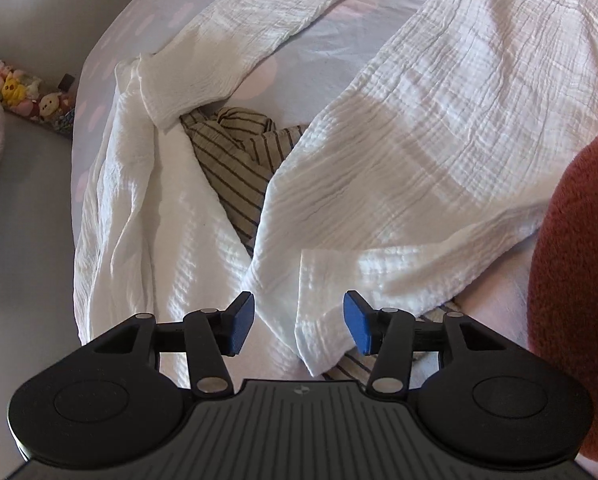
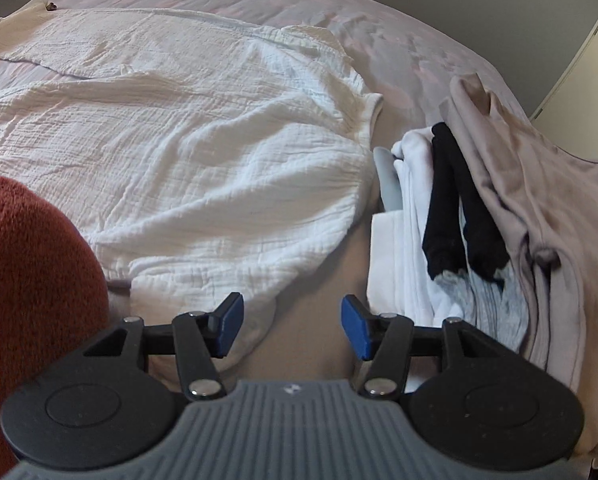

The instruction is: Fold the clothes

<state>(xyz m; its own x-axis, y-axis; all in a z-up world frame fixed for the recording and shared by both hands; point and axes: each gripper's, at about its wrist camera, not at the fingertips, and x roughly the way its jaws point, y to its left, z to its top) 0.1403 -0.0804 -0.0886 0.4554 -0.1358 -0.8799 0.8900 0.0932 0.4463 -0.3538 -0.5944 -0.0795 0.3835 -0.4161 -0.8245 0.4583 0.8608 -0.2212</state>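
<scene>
A white crinkled garment (image 1: 411, 128) lies spread on the bed, one sleeve folded across toward the upper left. My left gripper (image 1: 299, 322) hovers open just above the garment's lower folds, and its blue pads (image 1: 243, 322) do not press the cloth. In the right wrist view the same white garment (image 2: 187, 136) covers the left and middle of the bed. My right gripper (image 2: 291, 328) stands open over bare sheet beside the garment's rounded edge, nothing between its fingers.
A beige striped garment (image 1: 235, 156) lies crumpled under the white one. A pile of clothes, white, black (image 2: 455, 208) and beige (image 2: 539, 216), sits on the right of the bed (image 2: 399, 60). A rust-red sleeve (image 2: 31, 264) fills one side. Plush toys (image 1: 15, 92) line the floor at left.
</scene>
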